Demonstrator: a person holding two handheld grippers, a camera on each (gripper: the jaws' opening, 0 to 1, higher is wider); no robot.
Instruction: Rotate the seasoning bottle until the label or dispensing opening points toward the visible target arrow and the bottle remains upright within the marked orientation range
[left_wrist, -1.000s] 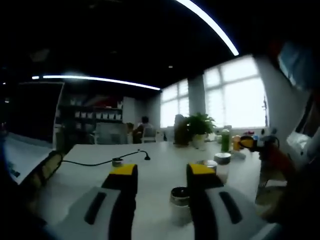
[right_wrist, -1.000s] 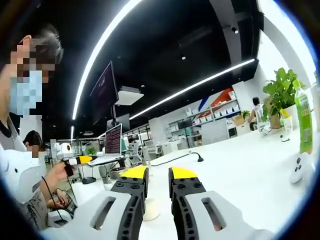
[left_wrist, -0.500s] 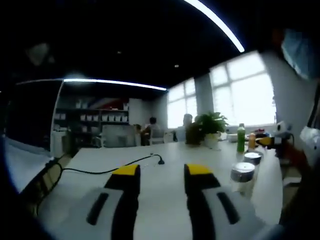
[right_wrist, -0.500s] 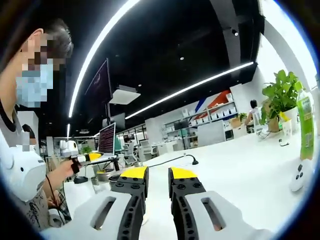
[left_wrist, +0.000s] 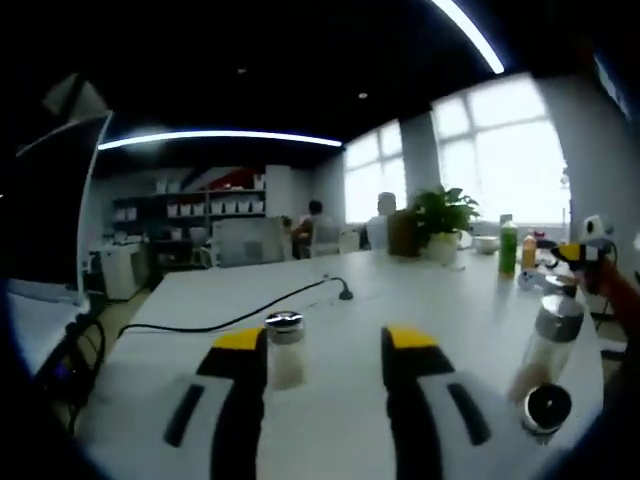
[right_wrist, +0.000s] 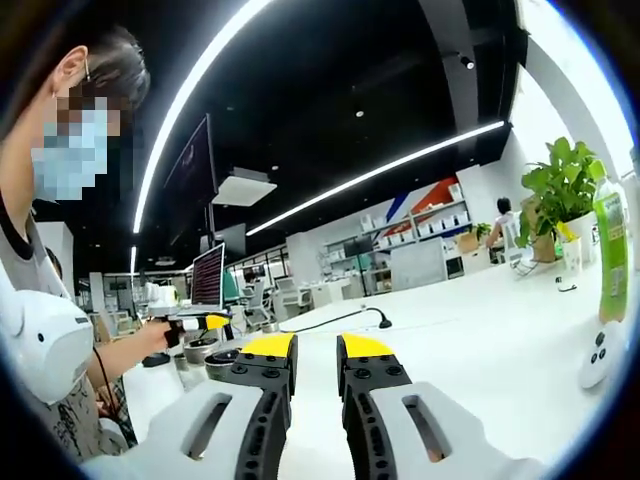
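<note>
Standing upright on the smooth white bench (left_wrist: 330, 420), a small seasoning bottle (left_wrist: 284, 349) with clear glassy walls and a ribbed silver cap sits just ahead of the left tool (left_wrist: 325, 345), close beside the inner edge of its left jaw and not held. That tool's two jaws, grey plastic with flat yellow tips, stand parted with bare bench between them. Off to its right stands a taller shaker (left_wrist: 543, 347) with a grey metal cap, and nearer still a short black-topped round jar (left_wrist: 546, 410). A thin black cable (left_wrist: 230, 320) snakes across the bench ahead of the jaws, ending in a small dark plug. Far ahead and to the right, a leafy potted plant (left_wrist: 441, 215) and a green bottle (left_wrist: 508, 246) stand by the windows.

The right tool (right_wrist: 315, 348) carries the same yellow tips over knobbly black pads, its jaws set a narrow gap apart and gripping nothing. To its left a person's hand (right_wrist: 150, 337) holds out the other tool. At far right a green plastic bottle (right_wrist: 609, 256) rises above a white rounded controller (right_wrist: 598, 357).
</note>
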